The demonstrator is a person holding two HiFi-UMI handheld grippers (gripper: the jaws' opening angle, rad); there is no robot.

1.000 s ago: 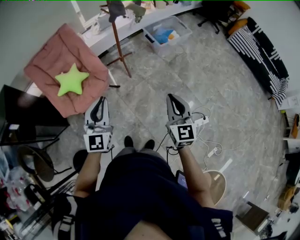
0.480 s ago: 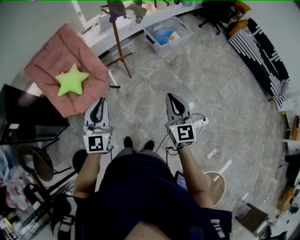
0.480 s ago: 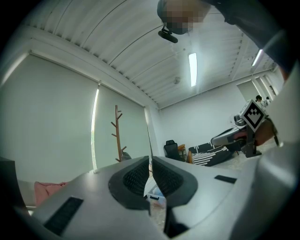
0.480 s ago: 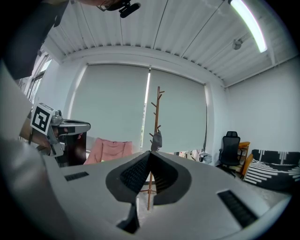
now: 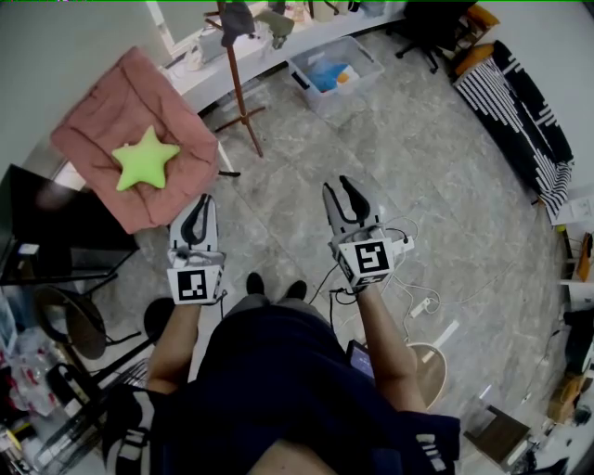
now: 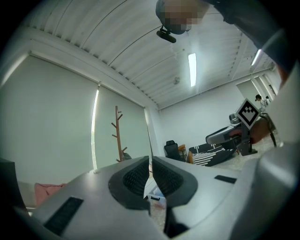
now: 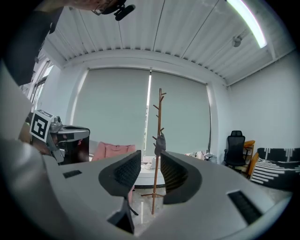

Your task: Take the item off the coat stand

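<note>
The wooden coat stand (image 5: pixel 240 85) rises at the far side of the room, with a dark grey item (image 5: pixel 235 17) hanging near its top. In the right gripper view the stand (image 7: pixel 157 187) shows through the gap between the jaws, far off, with the grey item (image 7: pixel 161 142) on a peg. My right gripper (image 5: pixel 347 195) points at it; its jaws are opening and nothing is between them. My left gripper (image 5: pixel 197 209) is held level beside it, shut and empty. The left gripper view has the stand (image 6: pixel 117 136) to the left of its jaws.
A pink cushion (image 5: pixel 102 116) with a green star plush (image 5: pixel 144 159) lies at the left. A clear plastic bin (image 5: pixel 331 63) stands right of the stand. A striped sofa (image 5: pixel 520 102) runs along the right. Cables and a power strip (image 5: pixel 408 278) lie on the floor.
The right gripper's jaws have parted from shut to open, and it has shifted slightly forward. The left gripper has stayed put.
</note>
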